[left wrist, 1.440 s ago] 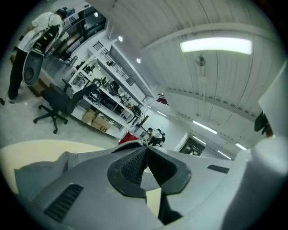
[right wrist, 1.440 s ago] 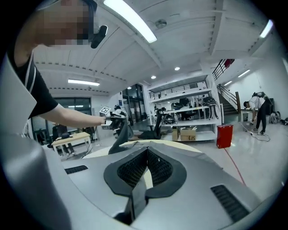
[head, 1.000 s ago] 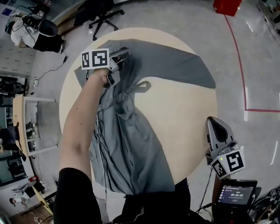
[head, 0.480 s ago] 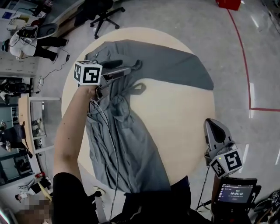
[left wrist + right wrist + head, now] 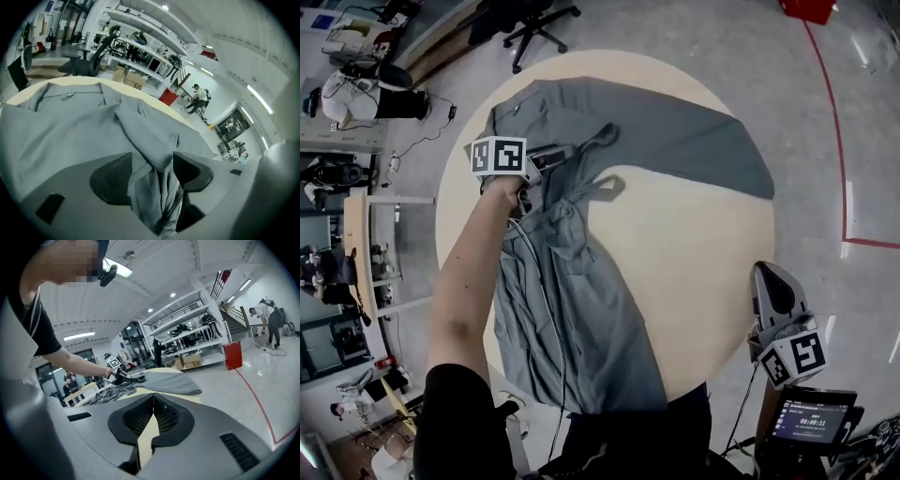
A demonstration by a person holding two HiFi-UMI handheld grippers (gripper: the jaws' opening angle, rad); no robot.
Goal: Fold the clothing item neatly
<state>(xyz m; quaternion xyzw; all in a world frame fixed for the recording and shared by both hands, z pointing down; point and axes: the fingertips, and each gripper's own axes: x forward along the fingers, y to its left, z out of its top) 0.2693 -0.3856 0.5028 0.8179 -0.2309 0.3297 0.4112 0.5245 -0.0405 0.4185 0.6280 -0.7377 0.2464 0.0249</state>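
Observation:
A grey garment lies spread on the round pale table, one long part running to the far right and the body bunched toward the near edge. My left gripper is over the garment's upper left. In the left gripper view its jaws stand apart and are closing, with a bunched fold of the grey garment between them. My right gripper hangs off the table's right edge, away from the garment. Its jaws are shut with nothing in them.
A black office chair stands beyond the table. A red box and a red floor line are to the far right. A small screen sits by my right side. A person is at far left.
The left gripper's jaws have come apart from a tight grip on the cloth, and it has dropped a little toward me over the garment. The right gripper has stayed put.

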